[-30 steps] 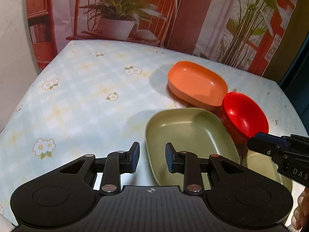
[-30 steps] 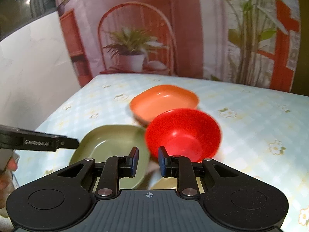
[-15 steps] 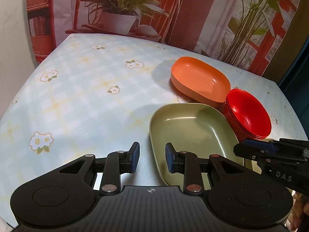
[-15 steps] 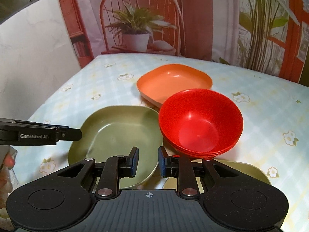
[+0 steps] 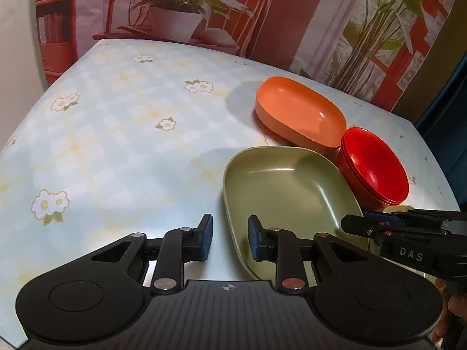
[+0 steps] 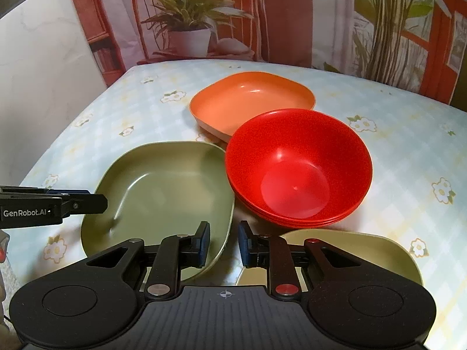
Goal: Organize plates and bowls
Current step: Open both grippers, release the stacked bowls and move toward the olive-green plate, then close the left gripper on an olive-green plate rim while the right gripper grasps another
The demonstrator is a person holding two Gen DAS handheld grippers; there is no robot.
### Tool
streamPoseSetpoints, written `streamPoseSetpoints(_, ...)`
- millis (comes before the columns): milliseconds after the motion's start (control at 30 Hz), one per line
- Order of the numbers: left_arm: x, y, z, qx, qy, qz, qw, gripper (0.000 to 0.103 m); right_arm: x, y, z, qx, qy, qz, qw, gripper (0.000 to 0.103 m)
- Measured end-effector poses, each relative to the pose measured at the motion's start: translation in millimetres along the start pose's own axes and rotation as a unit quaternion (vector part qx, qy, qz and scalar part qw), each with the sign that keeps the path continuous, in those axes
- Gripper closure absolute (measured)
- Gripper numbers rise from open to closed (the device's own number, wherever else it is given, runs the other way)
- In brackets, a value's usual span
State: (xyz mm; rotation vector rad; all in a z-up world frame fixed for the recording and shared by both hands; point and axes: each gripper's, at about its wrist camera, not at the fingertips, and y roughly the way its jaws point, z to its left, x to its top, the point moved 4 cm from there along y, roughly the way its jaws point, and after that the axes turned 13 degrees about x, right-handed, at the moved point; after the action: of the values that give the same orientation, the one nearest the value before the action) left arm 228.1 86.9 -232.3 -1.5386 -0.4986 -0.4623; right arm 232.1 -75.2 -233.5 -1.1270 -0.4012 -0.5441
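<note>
An olive green squarish plate [image 5: 286, 186] [image 6: 163, 192] lies on the flowered tablecloth [image 5: 116, 145]. My left gripper [image 5: 229, 240] straddles its near left rim. The jaws are closing, and a gap still shows on each side of the rim. My right gripper [image 6: 224, 243] [image 5: 379, 227] straddles the plate's right rim in the same way, also closing and not pressing. The left gripper [image 6: 87, 201] shows at the left of the right wrist view. A stack of red bowls [image 6: 297, 169] [image 5: 373, 166] stands to the right of the plate. An orange plate [image 6: 251, 102] [image 5: 300, 119] lies behind it.
A second, paler green plate [image 6: 364, 250] lies under my right gripper, in front of the red bowls. A printed backdrop [image 6: 192, 29] of a chair and plants hangs behind the table. A white wall [image 6: 43, 87] runs along the left. The cloth's left half [image 5: 87, 160] is bare.
The right gripper has sunk and tipped down over the green plate's right rim. Both pairs of jaws have narrowed a little. The left gripper has hardly moved.
</note>
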Motion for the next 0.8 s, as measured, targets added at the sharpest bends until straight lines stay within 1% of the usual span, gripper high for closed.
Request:
streamPoseSetpoints(167,-2.2,2.6,-2.4,-0.004,0.003,0.005,1.0,0.08,1.0,1.4,-0.4,0.003,0.001,0.001,1.0,0.092)
streamPoseSetpoints(333,-5.9,6.5,-2.9,-0.008,0.001,0.015,0.9999,0.08,0.8,2.2,-1.1,0.006,-0.001,0.001,1.0,0.092)
streamPoseSetpoints(467,-8.4,6.4,-4.3,-0.011,0.001,0.015,0.9998,0.083,0.2,1.7,-1.1,0.008,0.0,0.0,1.0,0.093)
streamPoseSetpoints(800,-10.3,5.5,-4.3,0.001,0.006,0.017,0.9998,0.083,-1.6,-0.5,2.7,0.017,-0.006,0.003,1.0,0.094)
